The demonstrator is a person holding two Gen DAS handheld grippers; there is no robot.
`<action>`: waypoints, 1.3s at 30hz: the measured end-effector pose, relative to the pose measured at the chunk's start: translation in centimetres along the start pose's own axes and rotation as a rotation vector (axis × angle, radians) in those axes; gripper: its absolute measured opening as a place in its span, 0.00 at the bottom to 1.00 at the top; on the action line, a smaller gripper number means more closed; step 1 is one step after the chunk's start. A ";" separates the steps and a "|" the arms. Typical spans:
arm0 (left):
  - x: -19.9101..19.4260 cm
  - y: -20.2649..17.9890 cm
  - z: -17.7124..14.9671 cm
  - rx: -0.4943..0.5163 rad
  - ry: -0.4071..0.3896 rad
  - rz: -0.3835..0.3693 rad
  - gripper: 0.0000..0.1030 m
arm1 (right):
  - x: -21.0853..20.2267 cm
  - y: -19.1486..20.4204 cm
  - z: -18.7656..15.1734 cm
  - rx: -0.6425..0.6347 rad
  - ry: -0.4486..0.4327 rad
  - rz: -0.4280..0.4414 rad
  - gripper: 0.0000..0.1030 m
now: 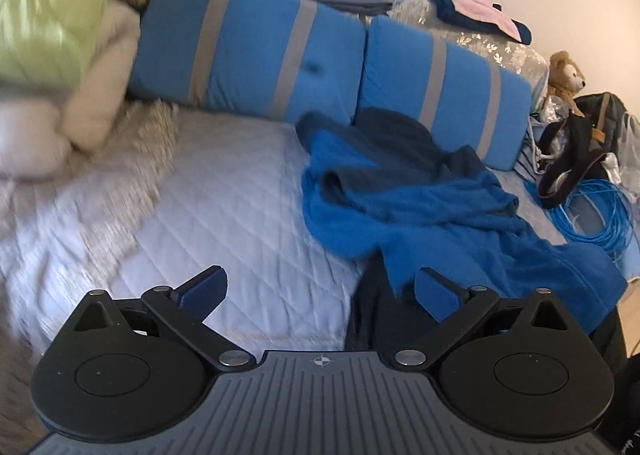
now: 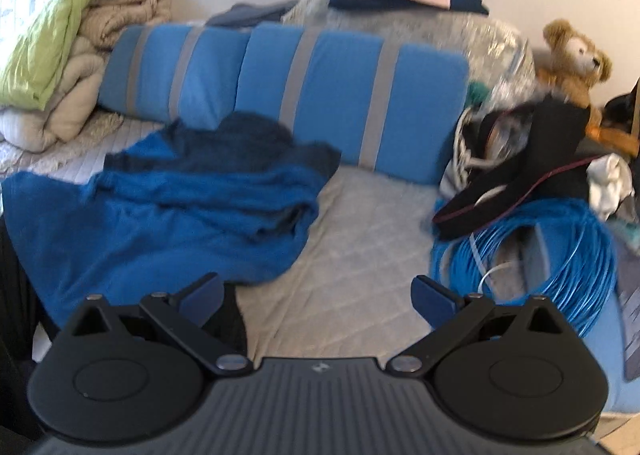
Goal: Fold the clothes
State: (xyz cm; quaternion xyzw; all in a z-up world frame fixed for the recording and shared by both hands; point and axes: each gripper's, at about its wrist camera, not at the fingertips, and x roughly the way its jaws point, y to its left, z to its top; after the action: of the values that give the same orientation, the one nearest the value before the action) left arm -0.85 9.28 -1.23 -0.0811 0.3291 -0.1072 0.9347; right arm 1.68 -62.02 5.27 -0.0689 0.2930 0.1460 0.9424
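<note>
Lying crumpled on quilt (image 1: pixel 240 195): blue garment (image 1: pixel 420 211) | left gripper (image 1: pixel 320 295), right gripper (image 2: pixel 318 293): fingers apart, empty

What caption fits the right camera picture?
Open right gripper over the bed, crumpled blue garment waiting beside a blue cable coil.

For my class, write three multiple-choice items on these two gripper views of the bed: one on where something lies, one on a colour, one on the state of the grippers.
1. Where does the coil of blue cable lie, from the right wrist view?
A. right of the blue garment
B. on the pillows
C. under the green blanket

2. What colour are the stripes on the blue pillows?
A. red
B. grey
C. yellow

3. How do the left gripper and right gripper stand?
A. both shut on cloth
B. one open, one shut
C. both open, holding nothing

Answers: 1 A, the cable is at the right of the bed; 2 B, grey bands cross each pillow; 3 C, both show a wide gap between their fingers.
</note>
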 end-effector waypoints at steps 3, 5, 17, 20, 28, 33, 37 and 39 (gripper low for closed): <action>1.2 -0.2 -1.2 -0.031 -0.006 -0.025 1.00 | 1.0 0.7 -1.3 0.026 0.018 0.021 1.00; 1.6 -0.2 -1.7 -0.056 -0.021 -0.045 1.00 | 1.5 1.1 -2.0 0.040 0.028 0.035 1.00; 3.2 -0.3 -3.3 -0.189 -0.168 -0.032 1.00 | 3.0 3.2 -3.6 0.054 0.070 0.085 1.00; 3.3 -0.7 -3.5 -0.193 -0.201 -0.021 1.00 | 3.5 3.3 -3.6 0.067 0.076 0.096 1.00; 3.9 -1.6 -3.2 -0.185 -0.254 -0.014 0.99 | 4.3 3.4 -2.8 0.064 0.090 0.103 1.00; 3.9 -2.7 -2.7 -0.111 -0.269 0.015 0.99 | 3.9 4.1 -2.5 0.048 0.074 0.090 1.00; 4.0 -3.5 -2.2 -0.040 -0.271 0.035 0.99 | 3.6 4.7 -3.1 0.032 0.063 0.079 1.00; 3.9 -3.7 -2.1 -0.028 -0.271 0.037 0.99 | 3.6 5.0 -3.5 0.025 0.064 0.069 1.00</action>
State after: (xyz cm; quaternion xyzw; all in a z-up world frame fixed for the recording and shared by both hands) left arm 0.29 4.56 -4.36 -0.1018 0.2025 -0.0736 0.9712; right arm 1.06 -57.19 0.09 -0.0513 0.3270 0.1724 0.9278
